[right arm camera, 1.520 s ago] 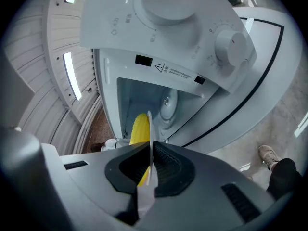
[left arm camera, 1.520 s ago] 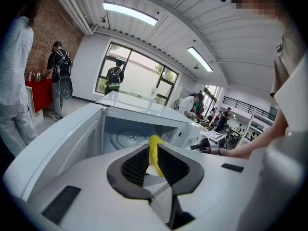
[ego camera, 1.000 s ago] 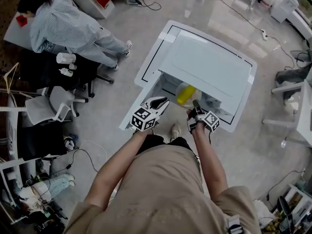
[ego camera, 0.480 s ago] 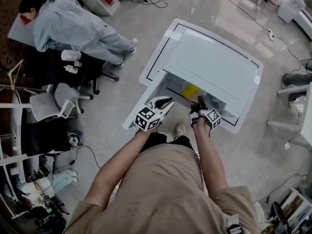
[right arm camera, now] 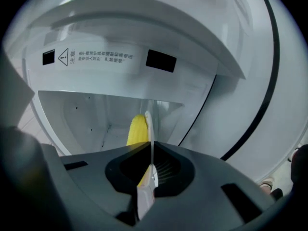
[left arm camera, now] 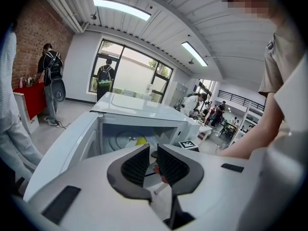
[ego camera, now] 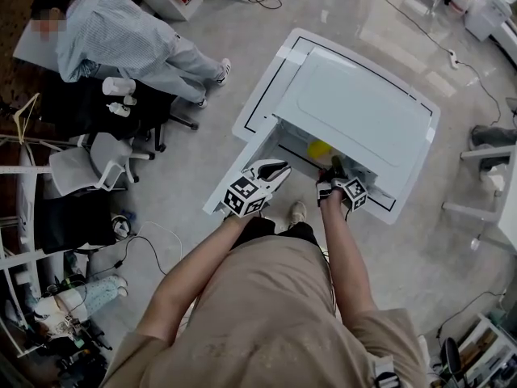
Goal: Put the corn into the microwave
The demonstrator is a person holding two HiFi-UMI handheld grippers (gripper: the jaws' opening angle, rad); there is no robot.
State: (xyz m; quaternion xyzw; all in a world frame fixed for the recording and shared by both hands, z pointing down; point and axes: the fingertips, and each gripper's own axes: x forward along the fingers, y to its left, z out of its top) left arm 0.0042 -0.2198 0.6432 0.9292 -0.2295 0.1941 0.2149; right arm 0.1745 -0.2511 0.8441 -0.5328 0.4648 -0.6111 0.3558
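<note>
Zero gap: right gripper (right arm camera: pixel 151 150) on corn (right arm camera: pixel 136 129)

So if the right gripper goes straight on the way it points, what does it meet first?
Probably the back wall of the microwave: the right gripper, shut on the corn, points into the open cavity with nothing else ahead. Depth is unclear.

Corn (right arm camera: pixel 136 129) — lower end hidden behind right claw (right arm camera: pixel 152 150).

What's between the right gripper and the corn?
A thin white strip, pinched in the right gripper, runs up beside the corn; the right gripper view shows it.
</note>
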